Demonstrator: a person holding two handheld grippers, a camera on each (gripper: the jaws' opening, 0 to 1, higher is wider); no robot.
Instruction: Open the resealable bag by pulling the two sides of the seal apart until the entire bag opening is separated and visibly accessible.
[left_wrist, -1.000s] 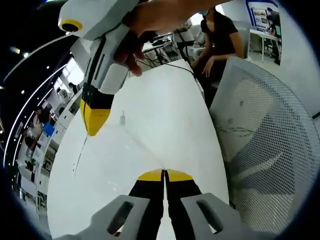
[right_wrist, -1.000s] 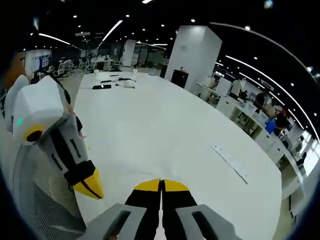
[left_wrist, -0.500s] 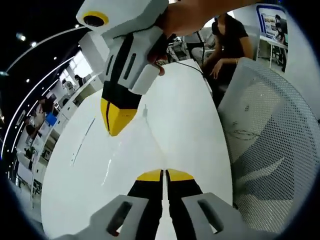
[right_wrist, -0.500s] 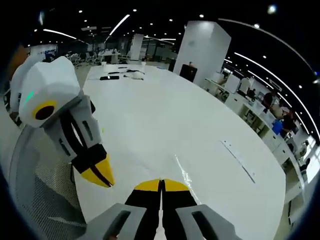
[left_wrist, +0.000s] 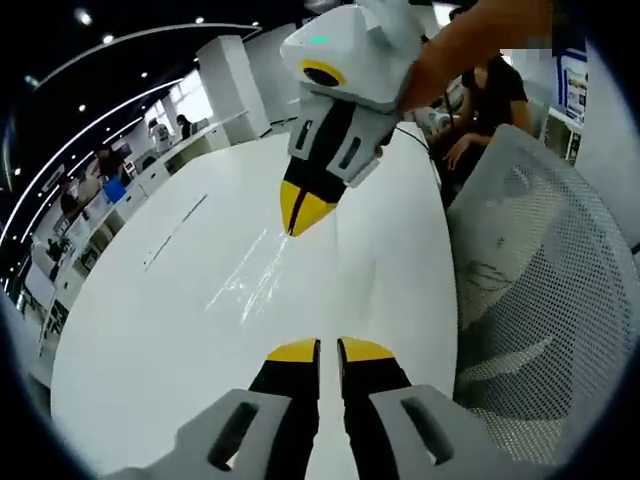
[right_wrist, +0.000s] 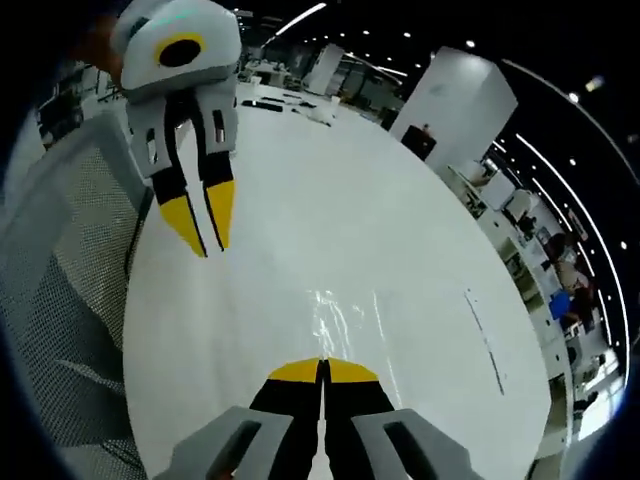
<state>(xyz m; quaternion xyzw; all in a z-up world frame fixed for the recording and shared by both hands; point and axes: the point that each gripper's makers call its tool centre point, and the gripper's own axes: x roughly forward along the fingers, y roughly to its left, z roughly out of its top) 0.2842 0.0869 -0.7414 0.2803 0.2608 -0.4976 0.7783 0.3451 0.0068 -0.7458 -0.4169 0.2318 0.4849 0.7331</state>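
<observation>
- Clear resealable bag (left_wrist: 250, 285) lies flat on the white bench (left_wrist: 150, 340), glare streaks marking its film; in the right gripper view it sits just ahead of the tips (right_wrist: 335, 310).
- Since a second ago: both views have swung down toward the bench, and the bag, barely visible before, now shows plainly.
- Left gripper (left_wrist: 329, 350): jaws cracked by a sliver, empty; they were pressed together before. From the right gripper view it hovers over the bench with its tips slightly apart (right_wrist: 205, 222).
- Right gripper (right_wrist: 322, 371): tips closed together, holding nothing; seen also above the bag (left_wrist: 303, 210).
- Judgement: approach stage; seal not yet gripped, bag unopened.
- Mesh chair (left_wrist: 540, 300) beside the bench edge.
- No readable brand or writing.
</observation>
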